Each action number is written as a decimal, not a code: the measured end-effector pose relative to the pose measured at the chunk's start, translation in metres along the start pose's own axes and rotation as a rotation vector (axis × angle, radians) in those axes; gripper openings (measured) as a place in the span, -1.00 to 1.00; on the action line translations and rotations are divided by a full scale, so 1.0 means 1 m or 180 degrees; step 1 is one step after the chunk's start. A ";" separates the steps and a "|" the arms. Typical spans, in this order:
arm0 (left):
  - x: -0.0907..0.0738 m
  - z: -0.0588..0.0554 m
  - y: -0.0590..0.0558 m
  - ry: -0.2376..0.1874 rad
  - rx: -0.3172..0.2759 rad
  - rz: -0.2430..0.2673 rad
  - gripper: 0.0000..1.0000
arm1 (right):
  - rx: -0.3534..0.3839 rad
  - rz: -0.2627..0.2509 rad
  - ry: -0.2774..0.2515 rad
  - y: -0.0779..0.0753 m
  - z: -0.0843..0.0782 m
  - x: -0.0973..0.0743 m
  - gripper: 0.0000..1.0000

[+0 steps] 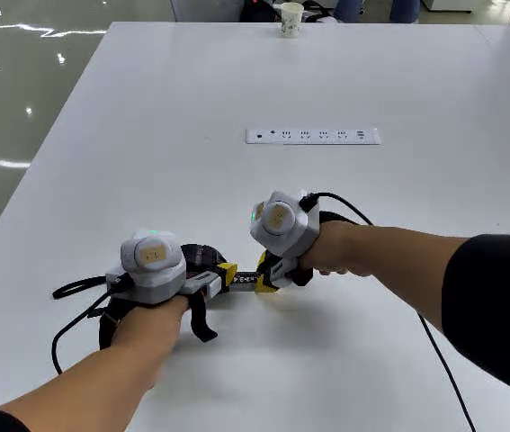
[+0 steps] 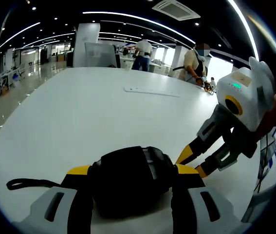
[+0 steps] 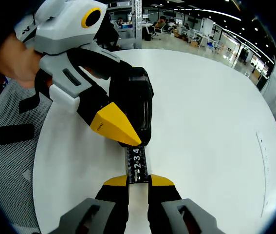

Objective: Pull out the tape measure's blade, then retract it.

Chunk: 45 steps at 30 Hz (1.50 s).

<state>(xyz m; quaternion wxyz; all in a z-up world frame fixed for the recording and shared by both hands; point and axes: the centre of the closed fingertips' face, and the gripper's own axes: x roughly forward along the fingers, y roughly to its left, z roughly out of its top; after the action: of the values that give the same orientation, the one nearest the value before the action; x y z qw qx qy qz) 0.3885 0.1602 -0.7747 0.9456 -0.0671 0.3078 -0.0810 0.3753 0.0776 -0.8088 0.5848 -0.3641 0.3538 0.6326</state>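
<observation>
- Wide white surface point(image 1: 237, 90) here, glossy pale floor point(image 1: 21, 108) off to its left, and an open hall with ceiling light strips beyond.
- Far across the surface lies a white power strip point(image 1: 313, 136), and a paper cup point(image 1: 291, 19) stands near the back edge, both well apart from the work.
- People point(image 2: 142, 51) are standing in the background in the left gripper view. They are too small to say more.
- Now the near edge: the tape measure point(image 2: 130, 178), a black case, rests on the surface, gripped from both sides by the left gripper point(image 1: 223, 274).
- Its yellow-tipped fingers point(image 2: 79, 171) are clenched on the case, one on either side.
- Just beside it is the right gripper point(image 3: 138, 180), whose fingers point(image 3: 116, 181) are pinched on the blade point(image 3: 137, 165) close to its end.
- A short stretch of blade is out, running straight from the case mouth to the right fingers. The numbers 2, 3 and 4 read along it.
- The two grippers sit near each other, tips almost meeting over that short run of blade.
- A black strap point(image 2: 26, 184) trails from the case across the surface, and a dark cable point(image 1: 66, 337) loops by the left hand.
- The left gripper's own body hides the lower half of the case in its view.
- The blade's end hook is tucked between the right fingers and cannot be made out.
- A mesh chair back point(image 3: 11, 161) shows at the side of the right gripper view, cut off by the frame.
</observation>
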 end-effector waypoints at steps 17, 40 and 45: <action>0.000 0.000 0.000 0.0005 -0.0014 -0.0003 0.20 | -0.0011 -0.0013 -0.0069 0.001 0.011 0.006 -0.78; 0.000 0.000 0.001 0.0011 -0.0024 -0.0015 0.20 | 0.0022 -0.0005 -0.0181 0.004 0.024 0.012 -0.78; -0.001 0.000 0.001 0.0009 -0.0025 -0.0018 0.20 | 0.0039 -0.0011 -0.0227 0.004 0.029 0.015 -0.78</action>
<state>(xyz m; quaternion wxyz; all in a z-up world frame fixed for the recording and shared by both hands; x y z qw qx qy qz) 0.3879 0.1610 -0.7740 0.9447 -0.0715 0.3092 -0.0825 0.3688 0.1094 -0.8077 0.6003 -0.3384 0.3360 0.6420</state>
